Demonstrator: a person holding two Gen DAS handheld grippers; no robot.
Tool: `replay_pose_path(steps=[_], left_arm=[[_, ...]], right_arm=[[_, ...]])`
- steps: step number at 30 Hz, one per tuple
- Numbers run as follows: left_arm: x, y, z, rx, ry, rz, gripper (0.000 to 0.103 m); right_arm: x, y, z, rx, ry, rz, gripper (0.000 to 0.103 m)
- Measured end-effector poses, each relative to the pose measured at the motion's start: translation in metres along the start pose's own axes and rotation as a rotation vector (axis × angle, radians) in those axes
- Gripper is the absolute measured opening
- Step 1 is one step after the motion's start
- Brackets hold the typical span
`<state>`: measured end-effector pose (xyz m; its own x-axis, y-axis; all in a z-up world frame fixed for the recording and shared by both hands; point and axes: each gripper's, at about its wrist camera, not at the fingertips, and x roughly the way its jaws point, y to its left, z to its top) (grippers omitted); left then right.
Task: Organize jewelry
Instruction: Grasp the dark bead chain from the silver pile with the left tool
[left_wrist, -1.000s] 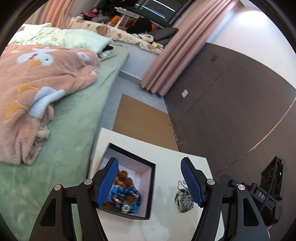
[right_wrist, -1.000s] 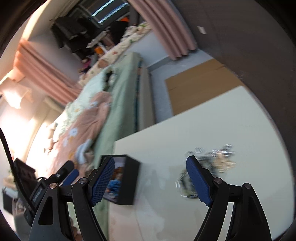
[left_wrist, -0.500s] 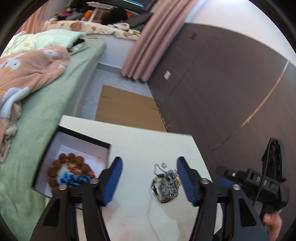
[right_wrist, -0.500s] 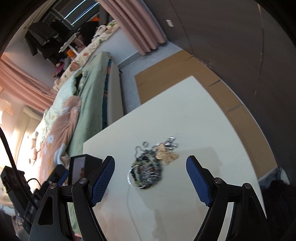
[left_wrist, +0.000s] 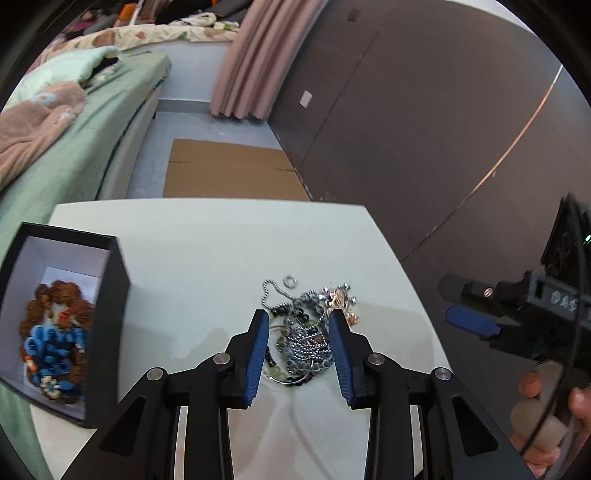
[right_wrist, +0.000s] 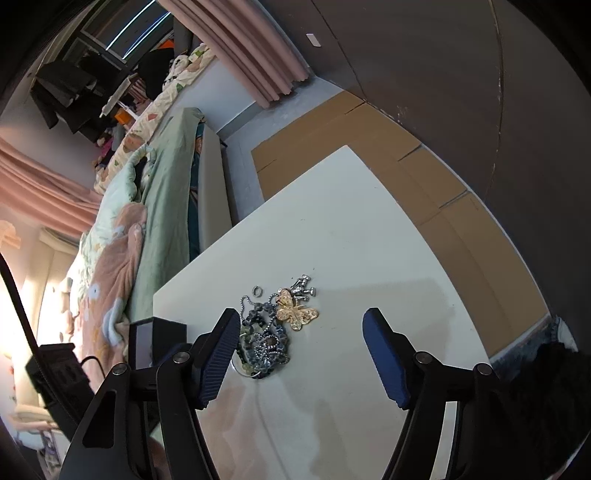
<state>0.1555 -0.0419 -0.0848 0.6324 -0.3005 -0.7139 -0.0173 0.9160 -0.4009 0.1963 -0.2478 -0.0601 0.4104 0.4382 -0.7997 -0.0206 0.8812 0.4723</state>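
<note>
A tangled pile of jewelry (left_wrist: 301, 341) lies on the white table (left_wrist: 207, 240): dark bead strands, a ball chain, a small loose ring (left_wrist: 289, 281) and a gold butterfly pendant (right_wrist: 297, 314). My left gripper (left_wrist: 297, 319) hangs over the pile with its jaws closing and the beads between them; the pads do not visibly press. My right gripper (right_wrist: 301, 317) is open and narrowing, with the butterfly between its jaws and the bead strands (right_wrist: 264, 341) beside its left finger. A black box (left_wrist: 112, 295) at the left holds brown and blue bead bracelets (left_wrist: 55, 332).
A bed (left_wrist: 85, 125) with a green sheet and a pink blanket runs along the table's left side. Flattened cardboard (left_wrist: 229, 173) lies on the floor beyond the table. A dark panelled wall (left_wrist: 424, 129) stands to the right. A person's hand (left_wrist: 535, 387) holds the right gripper's handle.
My left gripper swung right from the box to the jewelry pile and its jaws narrowed a lot. My right gripper drew closer over the pile and its jaws narrowed a little.
</note>
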Motion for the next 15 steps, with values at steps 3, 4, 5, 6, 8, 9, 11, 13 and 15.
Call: replay_pose_path(steps=[3,4,5,6,8,9,11,13,15], left_arm=[[0.011,-0.006,-0.001,0.017,0.016,0.011,0.034],[0.015,-0.007,-0.001,0.024,0.021,0.017,0.033],[0.019,-0.008,-0.002,0.032,0.026,0.027,0.03],[0.022,-0.009,-0.002,0.038,0.03,0.037,0.029],[0.027,-0.012,-0.002,0.045,0.034,0.054,0.028],[0.029,-0.012,-0.003,0.048,0.032,0.064,0.028],[0.032,-0.013,-0.005,0.062,0.034,0.074,0.028],[0.036,-0.015,-0.004,0.072,0.032,0.077,0.028],[0.039,-0.015,-0.005,0.085,0.026,0.098,0.028]], right_arm=[[-0.001,-0.003,0.002,0.009,-0.003,0.0,0.07],[0.0,-0.003,0.002,0.01,-0.004,0.0,0.07],[0.0,-0.004,0.002,0.011,-0.005,-0.001,0.07],[0.0,-0.004,0.002,0.013,-0.004,0.0,0.07],[0.001,-0.006,0.003,0.017,-0.001,0.0,0.07],[0.002,-0.006,0.003,0.019,0.0,0.0,0.07],[0.002,-0.007,0.003,0.021,0.002,-0.002,0.07],[0.002,-0.008,0.003,0.022,0.001,-0.004,0.07],[0.003,-0.009,0.004,0.021,0.001,-0.007,0.07]])
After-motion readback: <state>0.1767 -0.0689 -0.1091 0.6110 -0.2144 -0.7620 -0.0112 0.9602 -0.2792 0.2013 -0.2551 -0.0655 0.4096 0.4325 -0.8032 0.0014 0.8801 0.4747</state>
